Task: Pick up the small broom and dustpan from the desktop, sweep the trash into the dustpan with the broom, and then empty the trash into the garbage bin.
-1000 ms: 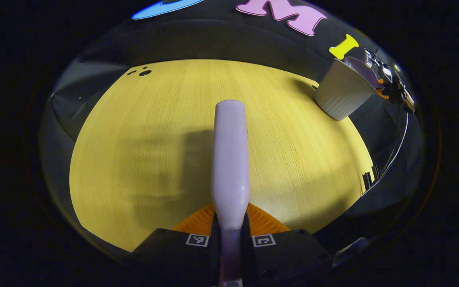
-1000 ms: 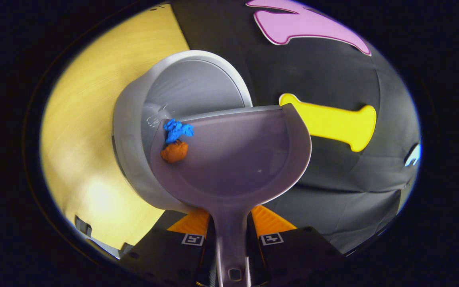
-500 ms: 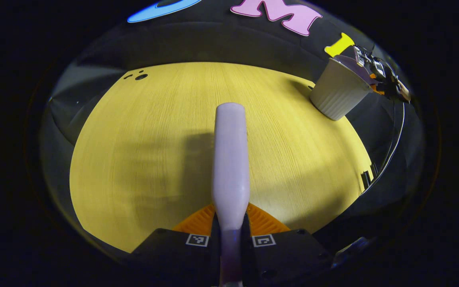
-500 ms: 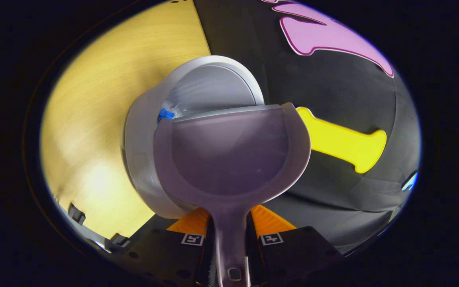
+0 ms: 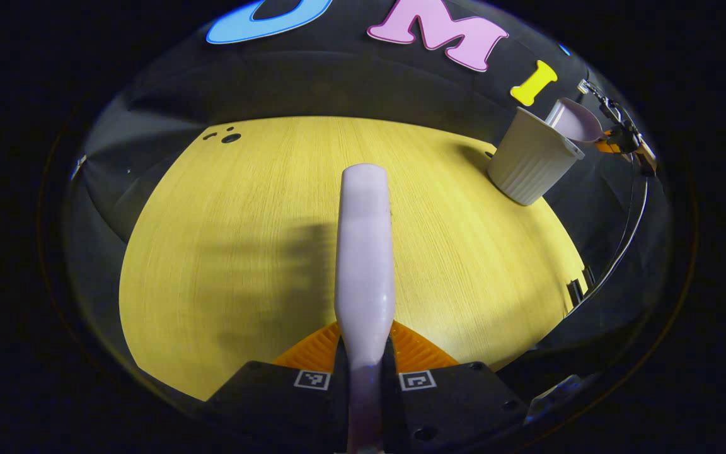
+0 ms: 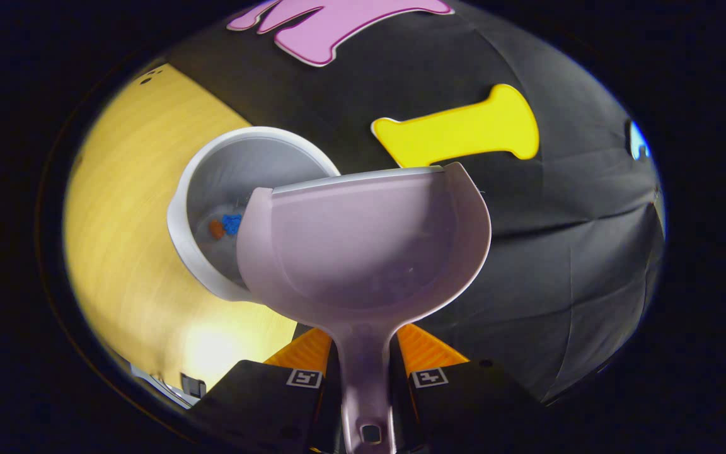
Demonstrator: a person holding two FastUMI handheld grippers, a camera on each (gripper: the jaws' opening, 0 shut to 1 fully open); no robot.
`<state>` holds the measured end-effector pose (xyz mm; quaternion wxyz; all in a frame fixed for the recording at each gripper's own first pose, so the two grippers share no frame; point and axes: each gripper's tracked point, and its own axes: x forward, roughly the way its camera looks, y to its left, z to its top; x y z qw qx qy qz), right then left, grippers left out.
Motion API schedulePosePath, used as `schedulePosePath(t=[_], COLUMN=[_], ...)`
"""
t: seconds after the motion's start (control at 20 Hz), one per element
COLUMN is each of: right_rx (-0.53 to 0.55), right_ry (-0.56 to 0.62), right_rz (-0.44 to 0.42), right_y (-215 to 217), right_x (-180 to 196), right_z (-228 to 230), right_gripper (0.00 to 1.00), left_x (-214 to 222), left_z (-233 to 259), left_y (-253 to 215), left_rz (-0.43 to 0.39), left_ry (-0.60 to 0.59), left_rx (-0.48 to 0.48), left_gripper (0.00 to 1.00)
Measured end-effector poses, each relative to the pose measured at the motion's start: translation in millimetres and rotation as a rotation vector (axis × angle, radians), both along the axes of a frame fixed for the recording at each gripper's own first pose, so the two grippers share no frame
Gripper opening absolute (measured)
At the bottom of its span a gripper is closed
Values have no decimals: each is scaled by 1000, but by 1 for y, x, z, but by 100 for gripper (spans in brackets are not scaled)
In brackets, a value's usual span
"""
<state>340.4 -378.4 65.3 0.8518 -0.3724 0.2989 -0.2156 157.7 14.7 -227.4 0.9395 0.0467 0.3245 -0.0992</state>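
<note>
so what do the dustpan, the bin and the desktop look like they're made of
The dustpan looks like smooth moulded plastic, pale lilac with a soft sheen. The garbage bin seems matte whitish-grey plastic, judging by its ribbed outer wall. The desktop shows fine straight wood grain, so light wood or a wood-look laminate; which one is unclear.

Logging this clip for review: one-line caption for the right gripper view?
Right gripper holds the emptied dustpan beside the garbage bin, blue and orange scraps inside.

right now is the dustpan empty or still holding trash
Empty: the dustpan shows a bare scoop, and the blue and orange scraps lie inside the bin.
</note>
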Motion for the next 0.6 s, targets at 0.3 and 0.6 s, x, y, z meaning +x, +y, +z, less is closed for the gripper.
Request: schedulePosePath(t=[0.3, 0.6], right_rx=[383, 671], right_ry=[-352, -408], right_rz=[-6, 160], right_y=[36, 122], right_x=[15, 17], right_z=[26, 38], right_gripper=[33, 40], left_x=[-12, -18], left_z=[37, 68], left_y=[4, -10], left_rz=[-12, -31], left_ry=[-80, -159], left_rx=[39, 5], left_gripper=[27, 25])
